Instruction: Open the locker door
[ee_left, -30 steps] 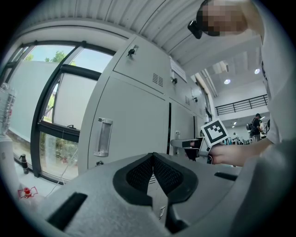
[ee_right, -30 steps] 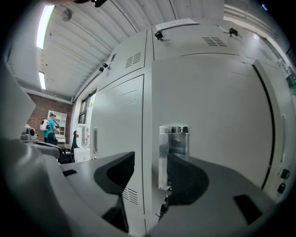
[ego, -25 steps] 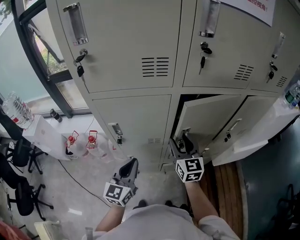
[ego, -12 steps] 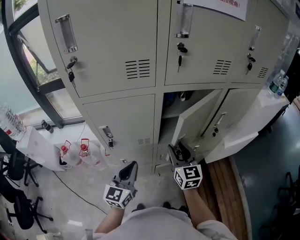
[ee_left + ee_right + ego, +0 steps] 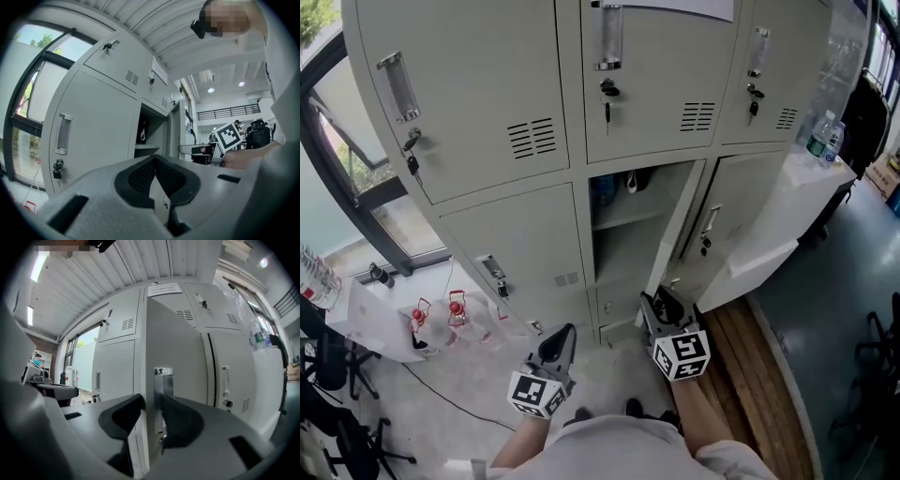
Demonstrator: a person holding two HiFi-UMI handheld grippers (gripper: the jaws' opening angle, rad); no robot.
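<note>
The grey lower-middle locker door (image 5: 680, 220) stands swung far out, and its compartment (image 5: 623, 234) with a shelf is exposed. My right gripper (image 5: 661, 300) is at the bottom of the door's free edge. In the right gripper view the door (image 5: 176, 343) runs edge-on into the gap of the right gripper (image 5: 151, 401), with the chrome handle (image 5: 163, 378) beside the right pad. Its jaws are closing, and I see no pad pressing on the door. My left gripper (image 5: 565, 330) hangs low in front of the lower-left locker, shut and empty, its tips (image 5: 154, 159) meeting.
A white table (image 5: 778, 234) with water bottles (image 5: 820, 136) juts out right of the door, over a wooden floor strip (image 5: 769, 356). The neighbouring locker's handle (image 5: 710, 220) sits just behind the open door. Red-capped bottles (image 5: 455, 305) stand on the floor at left.
The locker door has swung from slightly ajar to wide open. My right gripper stayed at its free edge. The left gripper has barely moved.
</note>
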